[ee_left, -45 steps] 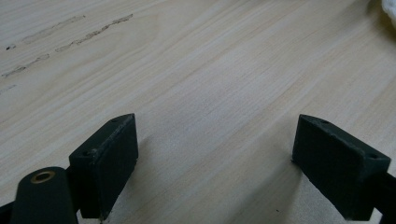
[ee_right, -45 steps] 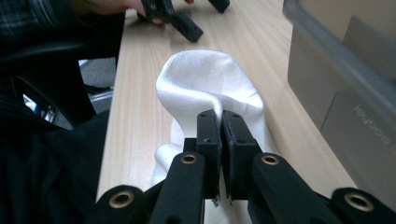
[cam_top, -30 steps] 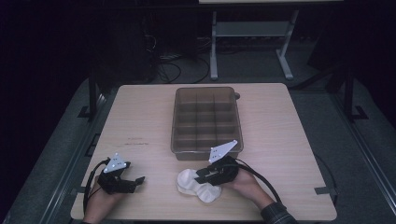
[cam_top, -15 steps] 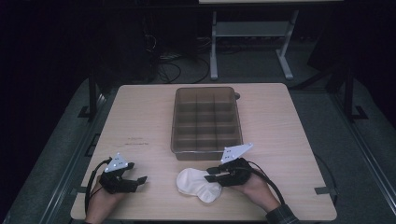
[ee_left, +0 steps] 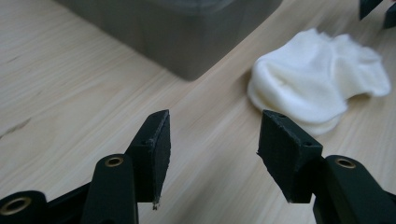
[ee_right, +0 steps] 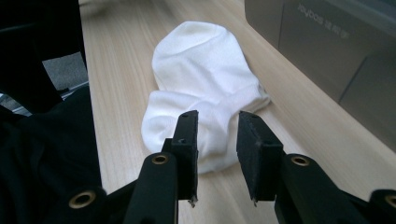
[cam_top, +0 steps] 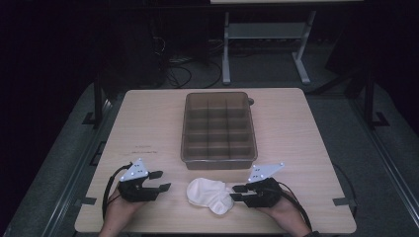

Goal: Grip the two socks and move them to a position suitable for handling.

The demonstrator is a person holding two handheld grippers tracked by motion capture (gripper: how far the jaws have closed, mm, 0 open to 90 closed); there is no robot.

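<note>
A white sock point(cam_top: 210, 194) lies folded on the wooden table point(cam_top: 148, 123) near its front edge, just in front of a grey compartment box point(cam_top: 219, 129). My right gripper point(cam_top: 237, 192) rests on the table just right of the sock, its jaws a small gap apart with nothing between them. In the right gripper view the sock point(ee_right: 201, 70) lies just past the right gripper point(ee_right: 217, 121), whose tips reach its near edge. My left gripper point(cam_top: 160, 181) stands wide open left of the sock, a short way off. In the left gripper view the sock point(ee_left: 317, 84) lies ahead and right of the left gripper point(ee_left: 212, 130).
The box point(ee_left: 187, 28) has several empty compartments and its front wall point(ee_right: 327, 42) stands close behind the sock. The table's front edge point(ee_right: 91, 116) runs close by my right gripper. Bare wood stretches on both sides of the box.
My right gripper has drawn back to the right and toward the front edge, off the sock. The sock stays lying where it was. The left gripper has not moved.
</note>
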